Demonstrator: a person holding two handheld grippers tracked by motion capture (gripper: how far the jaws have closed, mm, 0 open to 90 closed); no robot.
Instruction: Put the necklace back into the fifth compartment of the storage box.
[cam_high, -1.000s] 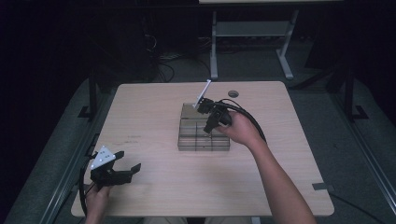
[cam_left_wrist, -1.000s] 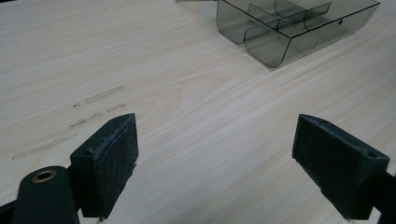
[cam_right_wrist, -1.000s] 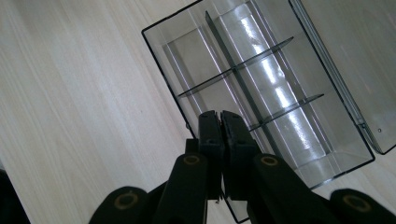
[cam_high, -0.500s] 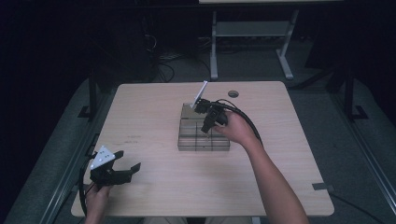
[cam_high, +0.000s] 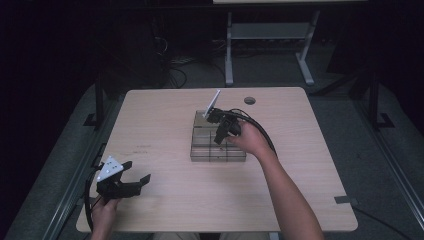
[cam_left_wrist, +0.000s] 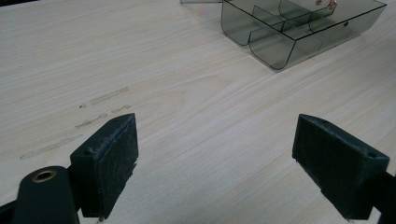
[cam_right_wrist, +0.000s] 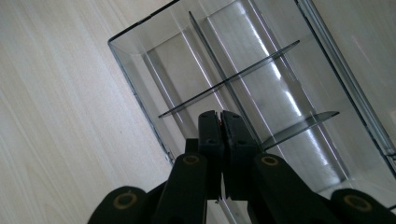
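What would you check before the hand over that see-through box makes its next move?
1. Right gripper jaws together: ok. A sliver of red shows between the pads; what it is, cannot tell.
2. Right gripper above the divided box: ok, it hangs over the compartments.
3. Compartments below the jaws free of parts: ok, those seen in the right gripper view look bare.
4. Box flat on the table: ok.
5. Left gripper out of the way: ok, open above bare wood near the table's front left corner.

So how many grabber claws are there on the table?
2. The left gripper sits open near the table's front left corner. The right gripper is shut above the clear divided box in the middle.
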